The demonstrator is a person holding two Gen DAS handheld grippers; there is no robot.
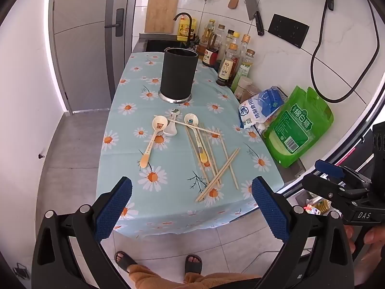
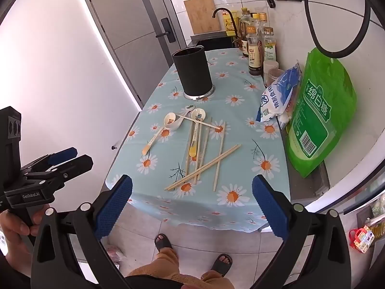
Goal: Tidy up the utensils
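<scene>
From the left wrist we've got the left gripper (image 1: 192, 207) spread wide with nothing in it, hanging over the near edge of the daisy-print blue tablecloth (image 1: 134, 91). Loose wooden chopsticks (image 1: 217, 166) and cream plastic spoons (image 1: 154, 139) lie mid-cloth, tall black cylindrical holder (image 1: 179, 74) toward the far edge.

Right wrist: right gripper (image 2: 192, 207) is wide too, empty, same near edge.

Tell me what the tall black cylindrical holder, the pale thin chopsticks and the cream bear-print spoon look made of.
Tall black cylindrical holder: matte black wall, probably plastic or coated metal, on a shiny metal base ring.
Pale thin chopsticks: bare light wood or bamboo, no gloss.
Cream bear-print spoon: smooth and slightly glossy, likely plastic or melamine.
</scene>
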